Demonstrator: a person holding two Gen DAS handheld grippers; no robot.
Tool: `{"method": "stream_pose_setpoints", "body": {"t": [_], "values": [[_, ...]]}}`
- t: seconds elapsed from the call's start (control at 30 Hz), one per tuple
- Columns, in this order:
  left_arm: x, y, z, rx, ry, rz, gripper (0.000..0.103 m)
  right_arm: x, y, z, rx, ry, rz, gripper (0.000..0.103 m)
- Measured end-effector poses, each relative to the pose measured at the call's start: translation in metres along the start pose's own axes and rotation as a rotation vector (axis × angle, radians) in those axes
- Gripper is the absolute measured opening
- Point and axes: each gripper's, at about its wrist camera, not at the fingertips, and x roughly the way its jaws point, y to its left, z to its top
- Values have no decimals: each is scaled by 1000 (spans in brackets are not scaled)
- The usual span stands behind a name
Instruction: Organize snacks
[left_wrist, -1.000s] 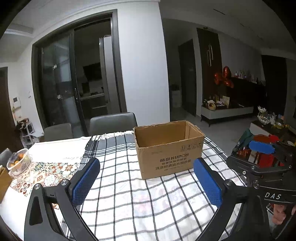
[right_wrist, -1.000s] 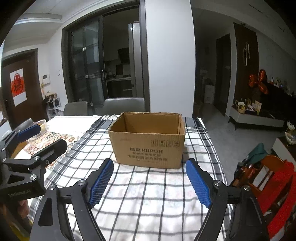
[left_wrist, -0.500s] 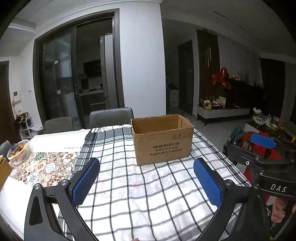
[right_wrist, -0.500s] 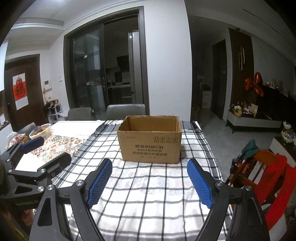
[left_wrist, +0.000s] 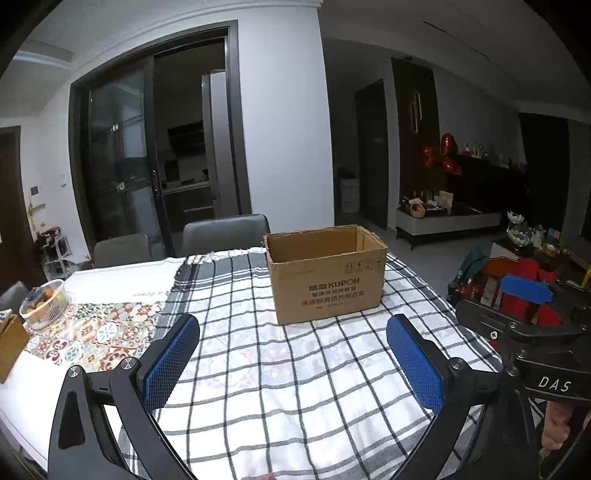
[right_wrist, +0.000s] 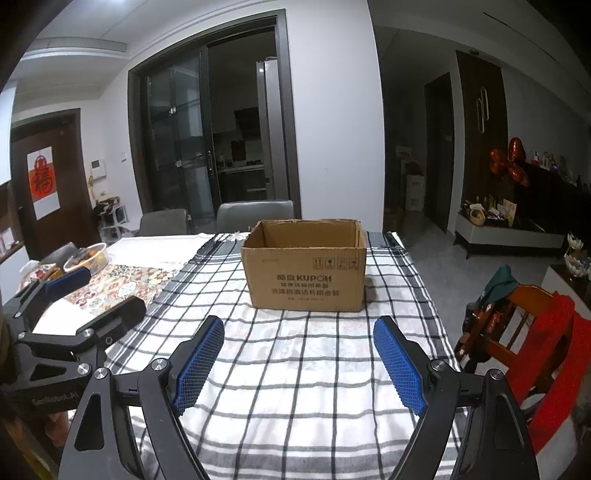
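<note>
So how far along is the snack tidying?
Nothing visibly done. The cardboard box stands open on the checked cloth, its contents hidden. Both the left tool and right tool are open, holding nothing. No snacks show, so all sorting remains.

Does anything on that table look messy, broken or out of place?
Nothing spilled or broken. The cardboard box stands upright and open on the checked tablecloth, its top rim slightly ragged. Oddly, no snacks are in view. Both tongs are open and hold nothing.
</note>
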Motion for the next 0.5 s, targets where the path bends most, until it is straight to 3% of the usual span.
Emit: {"method": "stream_pose_setpoints", "body": {"t": [0.5], "values": [[-2, 3, -2, -8, -7, 21, 103, 2, 1, -6, -7, 7, -12, 84]]}}
